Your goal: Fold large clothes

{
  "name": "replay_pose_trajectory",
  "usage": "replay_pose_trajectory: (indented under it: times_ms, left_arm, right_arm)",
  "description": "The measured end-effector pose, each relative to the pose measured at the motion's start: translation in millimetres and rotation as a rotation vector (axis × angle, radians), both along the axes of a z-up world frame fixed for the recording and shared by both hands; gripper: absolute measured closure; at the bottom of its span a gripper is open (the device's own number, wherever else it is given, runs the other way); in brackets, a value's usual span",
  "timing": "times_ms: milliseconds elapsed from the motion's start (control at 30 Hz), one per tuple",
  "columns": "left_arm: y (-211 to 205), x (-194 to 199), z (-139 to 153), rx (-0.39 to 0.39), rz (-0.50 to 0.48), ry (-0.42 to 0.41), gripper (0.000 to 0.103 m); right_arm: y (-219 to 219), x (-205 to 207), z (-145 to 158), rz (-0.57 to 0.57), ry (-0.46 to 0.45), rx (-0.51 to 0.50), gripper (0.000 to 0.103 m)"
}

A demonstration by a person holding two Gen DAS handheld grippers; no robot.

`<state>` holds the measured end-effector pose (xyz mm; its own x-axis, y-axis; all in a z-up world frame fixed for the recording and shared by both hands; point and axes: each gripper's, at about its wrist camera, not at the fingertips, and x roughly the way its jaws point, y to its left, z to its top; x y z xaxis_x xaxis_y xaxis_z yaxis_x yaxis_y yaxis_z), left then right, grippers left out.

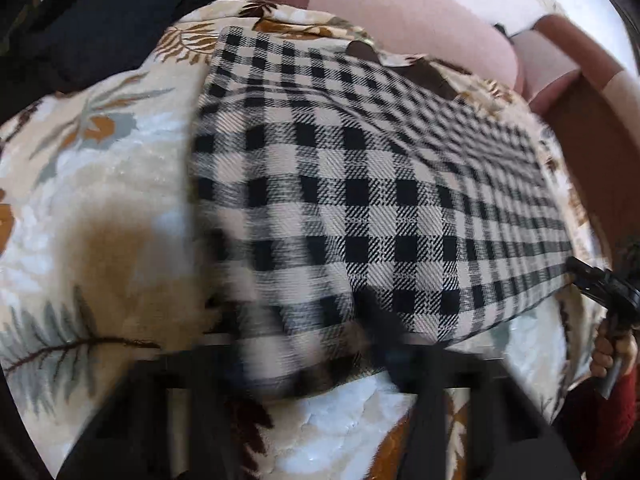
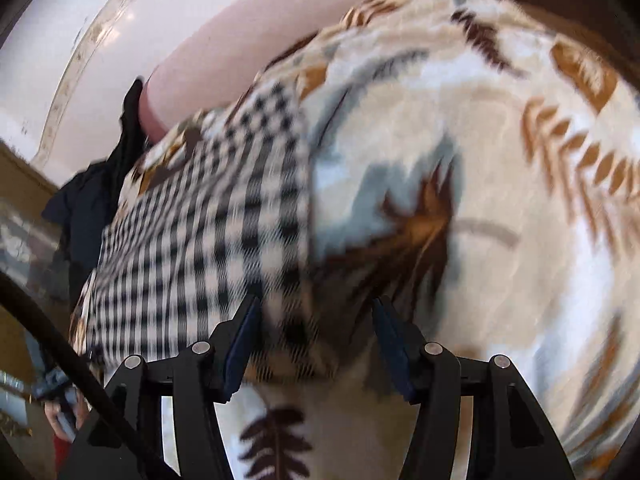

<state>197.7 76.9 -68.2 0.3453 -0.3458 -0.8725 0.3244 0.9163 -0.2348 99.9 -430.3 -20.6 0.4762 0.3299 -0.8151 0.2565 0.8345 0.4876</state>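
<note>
We have the checked cloth [image 1: 360, 184] lying flat on the leaf-print blanket [image 1: 100, 184]. Our left hand-held gripper [image 1: 304, 364] looks nearly closed on its near edge, though blur hides the bite; our right hand-held gripper [image 2: 316, 340] stands open astride a corner and may pinch blanket too

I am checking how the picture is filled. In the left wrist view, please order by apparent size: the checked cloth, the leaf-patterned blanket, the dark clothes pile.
1. leaf-patterned blanket and checked cloth: both look similarly large; the cloth hides part of the blanket, so unsure.
2. dark clothes pile: smallest, but farther away.
</note>
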Motion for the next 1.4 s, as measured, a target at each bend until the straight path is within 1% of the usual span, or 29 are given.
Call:
replay_pose_trajectory:
  times_ms: [33,67,100,133,200,300,400,467,533,600,667,700,733,800,833,867,900,933,1067,1200,1233,1333,1400]
  left_arm:
    - [0.0,0.1,2.1,0.019,0.009,-0.003,0.09]
    - [1.5,-0.3,5.5,0.021,0.012,-0.007,0.093]
    - [4.1,-1.0,10.3,0.028,0.018,-0.015,0.094]
    - [7.0,-3.0,16.4,0.038,0.027,-0.026,0.094]
    - [15.1,-7.6,26.3,0.036,0.044,-0.038,0.095]
    - [22.8,-12.0,27.9,0.051,0.054,-0.031,0.095]
    - [20.0,-10.8,23.4,0.09,0.046,-0.018,0.094]
    - [21.1,-12.1,23.8,0.101,0.04,-0.018,0.091]
    - [26.5,-11.7,27.2,0.097,0.042,-0.023,0.088]
    - [36.7,-9.5,32.2,0.066,0.062,-0.026,0.084]
    - [48.9,-6.3,38.9,0.028,0.096,-0.045,0.082]
    - [53.0,-5.0,41.9,0.014,0.109,-0.054,0.081]
    - [56.6,-3.5,45.2,0.0,0.126,-0.065,0.08]
    - [60.4,-1.9,51.3,-0.03,0.165,-0.095,0.074]
    - [59.7,-1.0,54.2,-0.05,0.181,-0.108,0.069]
    - [56.3,-0.3,56.3,-0.06,0.186,-0.117,0.066]
    - [52.5,-0.3,57.8,-0.066,0.184,-0.125,0.066]
    - [45.9,-0.9,59.4,-0.07,0.172,-0.134,0.065]
    - [14.9,-1.2,58.6,-0.085,0.101,-0.137,0.059]
    - [-18.7,8.3,49.9,-0.091,0.06,-0.12,0.058]
    - [-23.5,10.8,48.1,-0.091,0.054,-0.117,0.058]
    - [-43.1,23.1,39.0,-0.064,0.046,-0.108,0.058]
    - [-50.6,34.0,33.4,-0.039,0.057,-0.111,0.058]
  right_arm:
    - [6.9,0.3,0.1,0.03,-0.014,-0.009,0.052]
    - [11.6,1.4,0.7,0.056,-0.017,-0.004,0.068]
    - [14.8,2.7,0.5,0.08,-0.014,0.023,0.089]
    - [15.4,2.2,2.6,0.076,-0.017,0.023,0.089]
    - [14.6,0.2,10.5,0.07,-0.023,-0.019,0.09]
    - [9.7,-3.4,13.5,0.046,-0.015,-0.027,0.09]
    - [10.7,-4.2,9.6,0.038,0.016,-0.054,0.091]
    - [13.1,-4.4,11.0,0.036,0.026,-0.07,0.09]
    - [9.9,-7.9,14.3,0.019,0.032,-0.089,0.087]
    - [2.2,-13.4,18.0,-0.024,0.027,-0.087,0.085]
    - [-14.1,-21.7,25.9,-0.108,-0.004,-0.081,0.081]
    - [-20.0,-23.3,30.9,-0.136,-0.027,-0.078,0.081]
    - [-24.3,-24.2,39.4,-0.16,-0.068,-0.082,0.081]
    - [-21.2,-23.5,53.8,-0.169,-0.14,-0.11,0.081]
    - [-16.0,-21.8,59.6,-0.166,-0.17,-0.133,0.074]
    - [-7.2,-18.8,64.6,-0.156,-0.204,-0.16,0.068]
    - [1.5,-14.8,66.9,-0.14,-0.223,-0.175,0.053]
    - [13.9,-8.5,66.2,-0.111,-0.228,-0.176,0.05]
    - [56.5,17.8,57.2,0.013,-0.207,-0.133,0.05]
    - [104.2,41.1,55.1,0.141,-0.242,-0.133,0.059]
    - [117.4,48.9,54.6,0.182,-0.254,-0.131,0.059]
    - [146.3,76.1,43.6,0.286,-0.244,-0.09,0.059]
    - [149.7,90.4,29.3,0.3,-0.214,-0.056,0.059]
